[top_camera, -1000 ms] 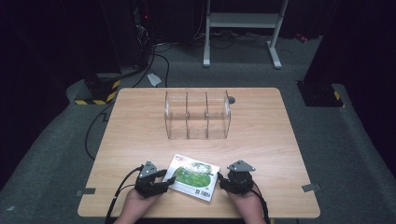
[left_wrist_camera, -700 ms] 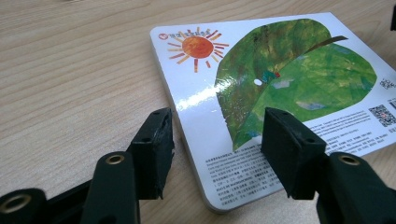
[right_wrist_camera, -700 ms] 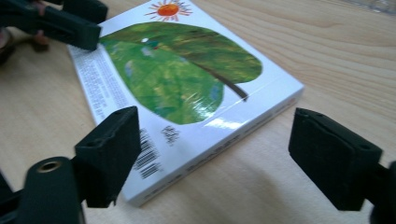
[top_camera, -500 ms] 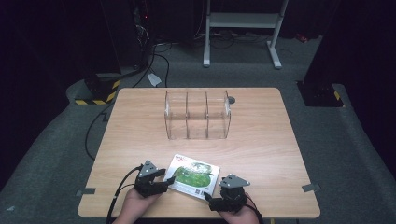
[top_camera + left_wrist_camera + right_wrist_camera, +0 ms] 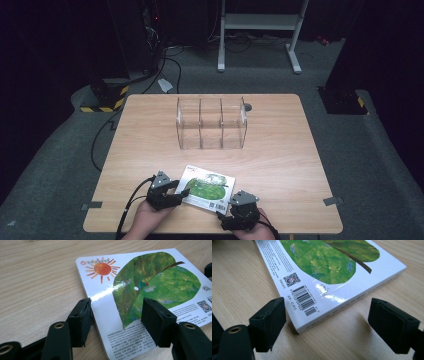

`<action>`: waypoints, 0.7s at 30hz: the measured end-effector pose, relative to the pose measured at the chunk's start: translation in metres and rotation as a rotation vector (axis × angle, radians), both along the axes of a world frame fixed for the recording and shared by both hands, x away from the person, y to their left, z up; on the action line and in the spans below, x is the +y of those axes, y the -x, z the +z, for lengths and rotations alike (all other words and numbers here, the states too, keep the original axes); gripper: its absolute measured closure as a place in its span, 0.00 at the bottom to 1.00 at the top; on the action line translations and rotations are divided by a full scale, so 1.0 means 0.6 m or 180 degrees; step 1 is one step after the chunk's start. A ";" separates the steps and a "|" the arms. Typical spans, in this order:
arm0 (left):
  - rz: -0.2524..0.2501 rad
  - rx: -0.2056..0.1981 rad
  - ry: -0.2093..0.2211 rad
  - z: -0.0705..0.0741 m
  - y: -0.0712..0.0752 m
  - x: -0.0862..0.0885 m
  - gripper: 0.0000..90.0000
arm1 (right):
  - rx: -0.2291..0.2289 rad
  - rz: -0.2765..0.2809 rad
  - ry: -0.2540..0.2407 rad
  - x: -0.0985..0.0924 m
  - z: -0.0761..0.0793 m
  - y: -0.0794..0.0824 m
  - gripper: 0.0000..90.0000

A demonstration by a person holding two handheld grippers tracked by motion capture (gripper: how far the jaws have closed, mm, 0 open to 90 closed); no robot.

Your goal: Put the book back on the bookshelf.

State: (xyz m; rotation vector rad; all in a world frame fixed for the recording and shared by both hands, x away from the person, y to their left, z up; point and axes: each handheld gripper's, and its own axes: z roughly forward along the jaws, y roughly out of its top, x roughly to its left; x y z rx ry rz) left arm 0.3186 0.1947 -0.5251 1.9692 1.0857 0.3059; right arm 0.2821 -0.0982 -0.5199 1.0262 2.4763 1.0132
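A white board book (image 5: 207, 187) with a green leaf and an orange sun on its cover lies flat near the table's front edge. My left gripper (image 5: 182, 193) is at the book's left side. In the left gripper view (image 5: 117, 312) one jaw is by the book's (image 5: 150, 282) left edge and the other hovers over the cover. These jaws have just been opening. My right gripper (image 5: 229, 208) is at the front right corner. Its jaws (image 5: 329, 315) straddle the barcode corner of the book (image 5: 324, 260) without touching; they opened wide, then closed slightly.
A clear plastic organiser (image 5: 212, 124) with three compartments stands in the middle of the wooden table (image 5: 280, 165), empty. A small grey disc (image 5: 248, 106) lies behind it. The left gripper's cable (image 5: 131, 200) trails off the front edge. A metal stand (image 5: 260, 22) is on the floor beyond.
My right gripper has moved from the book's right side down and left to its front right corner. The left gripper and the book have kept their places.
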 end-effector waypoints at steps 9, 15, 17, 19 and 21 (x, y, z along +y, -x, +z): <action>0.0105 0.0038 0.0011 0.000 -0.006 0.002 0.45 | 0.0021 -0.0149 -0.0020 -0.001 0.002 -0.024 0.24; 0.0145 0.0067 0.0034 -0.001 -0.009 0.003 0.43 | 0.0022 -0.0217 -0.0061 -0.005 0.001 -0.043 0.29; 0.0133 0.0058 0.0009 0.000 -0.008 0.001 0.41 | 0.0046 -0.0220 -0.0095 -0.006 0.001 -0.045 0.31; 0.0147 0.0057 0.0004 0.000 -0.008 -0.002 0.40 | 0.0089 -0.0205 -0.0143 -0.009 -0.001 -0.048 0.31; 0.0174 0.0080 0.0007 0.000 -0.009 -0.002 0.39 | 0.0087 -0.0219 -0.0147 -0.008 -0.002 -0.047 0.31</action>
